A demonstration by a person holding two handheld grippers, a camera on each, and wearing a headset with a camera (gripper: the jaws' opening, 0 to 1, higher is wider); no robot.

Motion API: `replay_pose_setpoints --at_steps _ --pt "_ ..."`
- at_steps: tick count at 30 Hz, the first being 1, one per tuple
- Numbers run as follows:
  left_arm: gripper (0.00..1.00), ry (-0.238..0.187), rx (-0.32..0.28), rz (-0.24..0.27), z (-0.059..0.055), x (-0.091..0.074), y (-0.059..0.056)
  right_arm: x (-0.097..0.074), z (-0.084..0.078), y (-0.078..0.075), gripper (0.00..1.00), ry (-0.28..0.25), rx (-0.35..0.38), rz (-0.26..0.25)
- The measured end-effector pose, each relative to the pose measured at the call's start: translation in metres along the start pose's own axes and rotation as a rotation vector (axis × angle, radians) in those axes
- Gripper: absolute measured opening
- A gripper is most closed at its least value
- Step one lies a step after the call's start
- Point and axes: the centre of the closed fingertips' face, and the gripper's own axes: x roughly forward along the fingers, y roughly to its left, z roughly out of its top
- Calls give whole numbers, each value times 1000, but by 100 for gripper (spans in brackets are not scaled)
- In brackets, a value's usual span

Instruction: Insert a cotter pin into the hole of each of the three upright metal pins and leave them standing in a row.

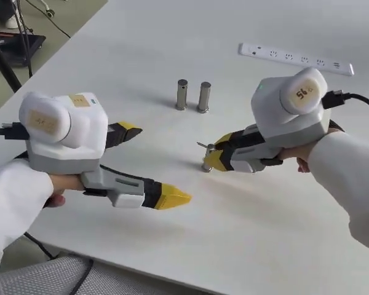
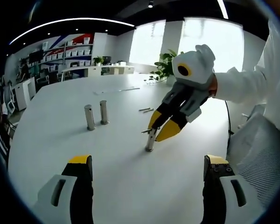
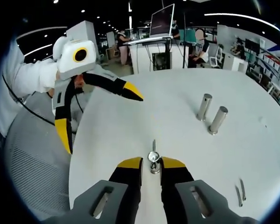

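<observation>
Grips the top of the near metal pin [image 2: 150,142] with the right gripper [image 3: 152,164], cotter pin [image 3: 153,144] sticking out there; holds the left gripper [image 1: 155,163] wide open, empty.

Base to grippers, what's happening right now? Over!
Left gripper open, idle. Right gripper at third metal pin, cotter pin poking through; grip unclear. Other two pins upright. Nothing blocking.

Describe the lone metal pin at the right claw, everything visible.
Short silvery cylindrical metal pin, base on the white table, leaning slightly in the left gripper view, apart from the other two upright pins. A thin cotter pin projects from its top. The right claw flanks that top closely with its yellow-tipped jaws; contact unclear.
</observation>
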Motion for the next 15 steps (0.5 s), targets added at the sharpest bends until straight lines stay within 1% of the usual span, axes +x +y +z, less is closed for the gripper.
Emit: replay_pose_setpoints --at_steps 4,6,9,12,13,15 --pt "99 -34 -21 13 9 -5 0 3 3 -1 9 0 10 -7" --pt "99 -51 -27 20 12 -8 0 4 4 -4 6 -1 11 -15" --pt "99 -73 -35 23 17 -11 0 5 4 -5 5 4 6 -10" --pt "99 -66 -38 23 15 -12 -1 4 5 -6 4 6 7 -7" --pt "99 -59 -31 26 14 -12 -1 5 5 -7 4 1 -1 -6" --pt "99 -62 -29 32 13 -13 -1 5 6 -8 4 -6 -36 -4"
